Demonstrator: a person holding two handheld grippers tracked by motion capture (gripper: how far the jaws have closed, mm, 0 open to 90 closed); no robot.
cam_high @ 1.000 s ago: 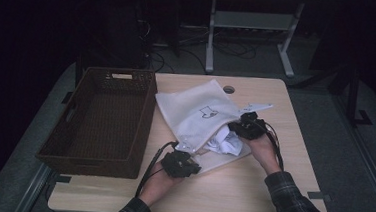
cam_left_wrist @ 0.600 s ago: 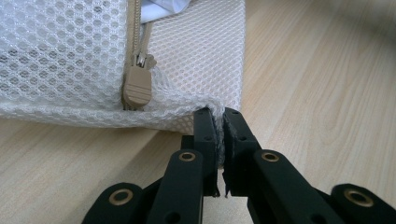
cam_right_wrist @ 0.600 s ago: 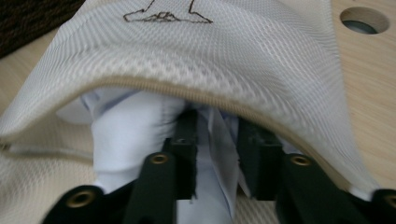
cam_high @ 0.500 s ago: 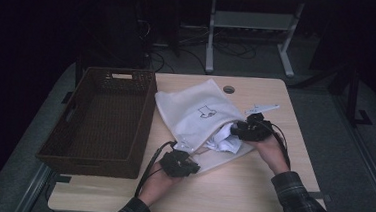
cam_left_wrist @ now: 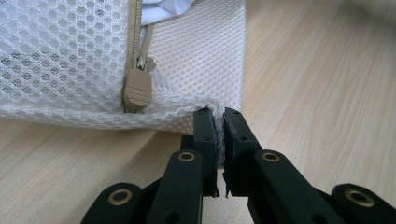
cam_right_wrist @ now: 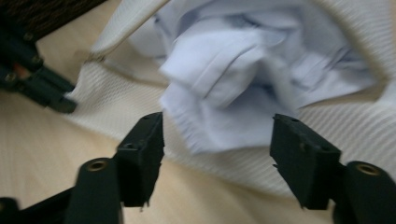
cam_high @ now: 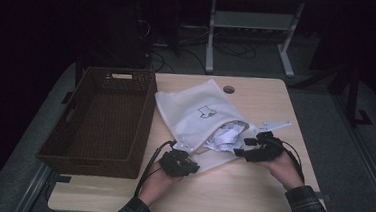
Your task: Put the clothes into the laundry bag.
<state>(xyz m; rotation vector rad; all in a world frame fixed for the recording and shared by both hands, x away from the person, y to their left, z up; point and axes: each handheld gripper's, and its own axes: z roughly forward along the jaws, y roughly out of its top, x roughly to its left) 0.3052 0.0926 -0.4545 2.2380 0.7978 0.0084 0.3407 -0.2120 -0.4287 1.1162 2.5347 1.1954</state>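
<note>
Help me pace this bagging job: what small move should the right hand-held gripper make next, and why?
Probably ease forward and close on the pale shirt. The right hand-held gripper has just opened, with nothing between its jaws, while the left hand-held gripper pins the mesh bag edge.

- The high view looks forward and down over the wooden table (cam_high: 250, 190) from the person's side.
- The left gripper view sits low, tight on the mesh bag (cam_left_wrist: 70, 56).
- The right gripper view faces the same bag's (cam_right_wrist: 355, 135) mouth, close up.
</note>
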